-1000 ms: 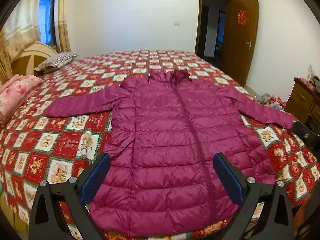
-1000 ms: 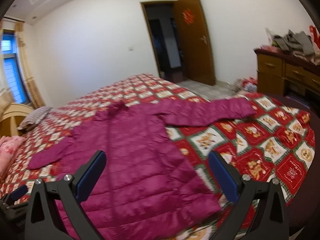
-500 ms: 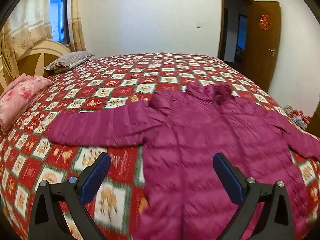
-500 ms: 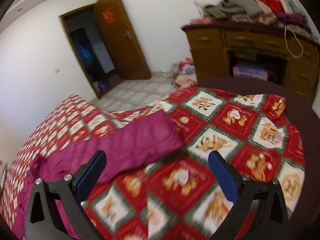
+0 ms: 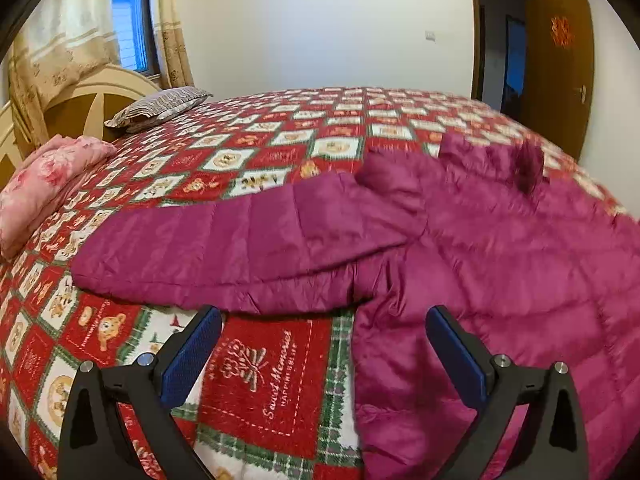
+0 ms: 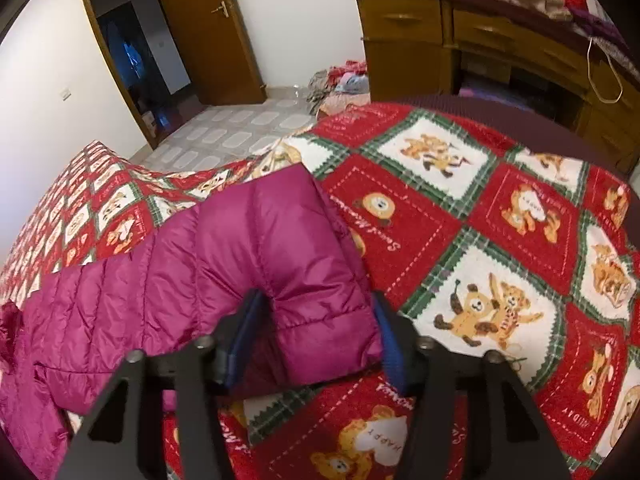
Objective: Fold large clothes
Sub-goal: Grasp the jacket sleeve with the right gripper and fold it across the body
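My right gripper [image 6: 316, 336] has just been closing, and its 2 blue-padded jaws now stand narrow around the cuff end of one sleeve of the magenta quilted puffer jacket [image 6: 248, 264]; the puffy fabric bulges between the pads and both appear to press into it, so I read it as pinched. From that cuff the sleeve runs away to the left of the tool, toward the jacket body at the left edge of the right wrist view. To the right of and beyond this gripper lies bare red, green and white patchwork bedspread with bear pictures [image 6: 480, 240], and farther off stand the brown wooden dresser [image 6: 420, 40] and the open wooden door [image 6: 208, 36]. My left gripper [image 5: 324, 350] is spread wide, with nothing between its blue pads [image 5: 192, 356]; it hangs over the bedspread [image 5: 260, 380] just short of the jacket's other sleeve [image 5: 240, 252], which lies flat across the bed just beyond the fingertips. The right-hand finger of this tool sits in front of the side edge of the jacket body [image 5: 500, 272]; I cannot tell whether it touches. The jacket lies spread out on the bed, collar on the far side from the tool. Well beyond and to the left are a pink floral folded quilt [image 5: 44, 180] and a striped grey pillow [image 5: 160, 108].
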{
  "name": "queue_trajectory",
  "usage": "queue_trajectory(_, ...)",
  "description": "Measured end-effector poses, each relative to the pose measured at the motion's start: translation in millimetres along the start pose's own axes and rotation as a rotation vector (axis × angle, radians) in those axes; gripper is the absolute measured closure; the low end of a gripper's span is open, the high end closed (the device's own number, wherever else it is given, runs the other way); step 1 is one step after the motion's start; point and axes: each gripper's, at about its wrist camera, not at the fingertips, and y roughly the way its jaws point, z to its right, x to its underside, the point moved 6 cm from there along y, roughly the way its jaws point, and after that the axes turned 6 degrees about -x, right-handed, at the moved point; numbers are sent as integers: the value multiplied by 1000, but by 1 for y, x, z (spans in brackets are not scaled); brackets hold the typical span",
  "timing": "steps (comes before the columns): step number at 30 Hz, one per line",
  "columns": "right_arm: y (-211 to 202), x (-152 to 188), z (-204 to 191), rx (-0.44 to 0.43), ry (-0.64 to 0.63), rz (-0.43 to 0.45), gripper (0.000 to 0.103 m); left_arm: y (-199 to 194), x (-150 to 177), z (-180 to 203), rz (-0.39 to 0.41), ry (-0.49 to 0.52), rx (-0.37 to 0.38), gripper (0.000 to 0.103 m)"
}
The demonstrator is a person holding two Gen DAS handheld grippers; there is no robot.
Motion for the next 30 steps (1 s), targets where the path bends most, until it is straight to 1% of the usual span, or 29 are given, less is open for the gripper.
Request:
queue_trajectory(1,-1,0,-2,-5,-9,-3,65,7,6,2,-21,7,-3,1)
queue_trajectory(2,-1,-1,-4,-5,-22,-3,76,11,8,2,-37,4,-1,1)
queue_trajectory(3,-3,-2,-7,-3,-41,-2,83,15,11,0,-58,-10,6,1)
queue_trajectory(6,-17,-9,-24,-3,-110,25,86,16,13,-3,-64,-35,27,1)
queue_trajectory(8,-34,-15,-46,-44,-152,57,86,20,16,-5,-83,-66,52,1)
queue_trajectory(12,-73,-18,-107,-166,-253,96,86,27,22,-19,-118,-191,128,1)
queue_trajectory(14,-91,-13,-149,-248,-320,98,86,24,24,-22,-102,-224,154,1)
queue_trajectory(16,-102,0,-188,-304,-377,93,86,23,24,-22,-96,-228,158,1)
queue_trajectory(19,-116,38,-262,-427,-491,52,87,22,24,-21,-91,-223,153,1)
queue_trajectory(21,-117,63,-301,-487,-553,29,87,22,24,-22,-87,-229,159,1)
queue_trajectory(22,-119,82,-326,-515,-595,23,87,22,24,-23,-84,-234,165,1)
queue_trajectory(24,-119,110,-358,-566,-652,1,88,22,25,-25,-80,-242,173,1)
queue_trajectory(27,-117,156,-403,-647,-717,-70,88,22,25,-25,-78,-241,173,1)
queue_trajectory(30,-113,198,-435,-677,-778,-120,88,23,25,-25,-75,-245,178,1)
